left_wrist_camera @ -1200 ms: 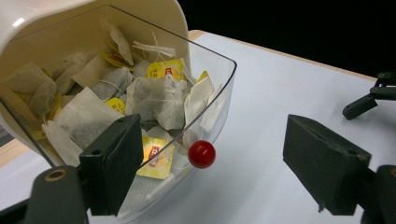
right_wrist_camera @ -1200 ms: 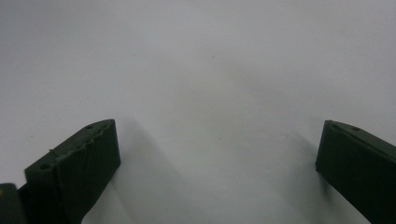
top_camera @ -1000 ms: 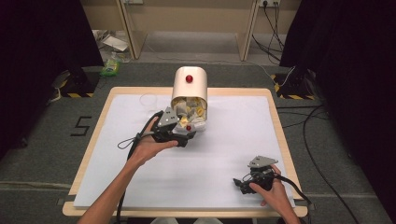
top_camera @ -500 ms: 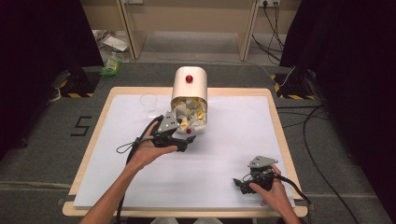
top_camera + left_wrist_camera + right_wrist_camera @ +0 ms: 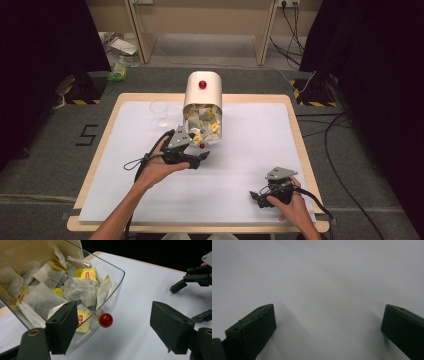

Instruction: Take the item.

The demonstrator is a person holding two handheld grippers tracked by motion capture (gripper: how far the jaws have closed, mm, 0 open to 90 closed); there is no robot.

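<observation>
**Left gripper poised at the tea-bag bin's flap**

The tea bags [image 5: 80, 291], soft papery sachets with yellow tags, lay heaped behind a clear, curved plastic flap [image 5: 113, 287] in the upper left of the left gripper view. A glossy red knob [image 5: 105, 320] stood at the flap's lower edge, near frame centre. In the high view the rounded cream dispenser [image 5: 202, 92] sat at upper centre of the white table [image 5: 250, 150]. The left gripper [image 5: 192, 159] hovered just before the opening, jaws spread wide and holding nothing. The step in hand seemed to be reaching in; next, it likely needed to advance and close on a single bag. The right gripper [image 5: 260, 196] rested at lower right, also wide open and empty.
</observation>
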